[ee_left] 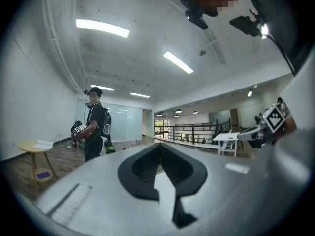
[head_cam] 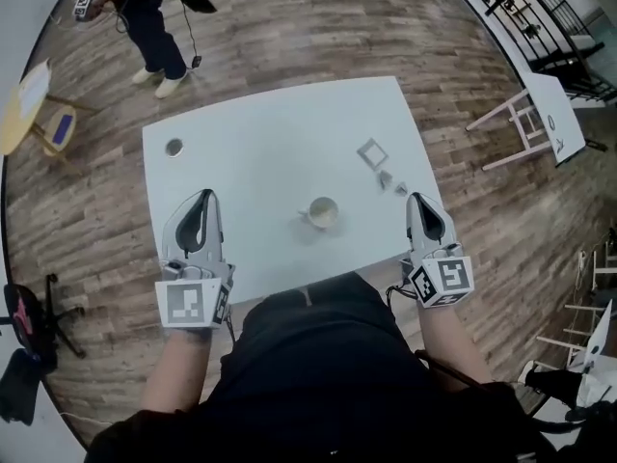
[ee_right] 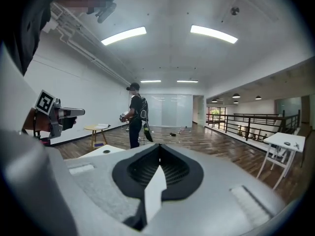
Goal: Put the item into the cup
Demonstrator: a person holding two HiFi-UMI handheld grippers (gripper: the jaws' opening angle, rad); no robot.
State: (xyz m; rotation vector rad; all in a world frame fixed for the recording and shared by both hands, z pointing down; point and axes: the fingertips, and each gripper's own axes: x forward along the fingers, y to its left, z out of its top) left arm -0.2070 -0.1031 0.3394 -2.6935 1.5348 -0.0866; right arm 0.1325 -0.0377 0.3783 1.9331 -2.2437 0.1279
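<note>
A pale cup (head_cam: pixel 322 212) stands near the front middle of the white table (head_cam: pixel 251 152). To its right lie a small square frame (head_cam: pixel 372 151) and two small grey pieces (head_cam: pixel 385 176) (head_cam: pixel 401 188). My left gripper (head_cam: pixel 204 195) is held over the table's front left, shut and empty. At the front right corner, beside the grey pieces, my right gripper (head_cam: pixel 418 200) is also shut with nothing in it. In the left gripper view the left gripper (ee_left: pixel 158 146) has its jaws meeting, with only the room beyond. In the right gripper view the right gripper (ee_right: pixel 159 147) shows the same.
A small round object (head_cam: pixel 174 147) sits at the table's far left. A person (head_cam: pixel 145 17) stands beyond the table, next to a round side table (head_cam: pixel 29 104). A white folding stand (head_cam: pixel 540 114) is at the right, on the wooden floor.
</note>
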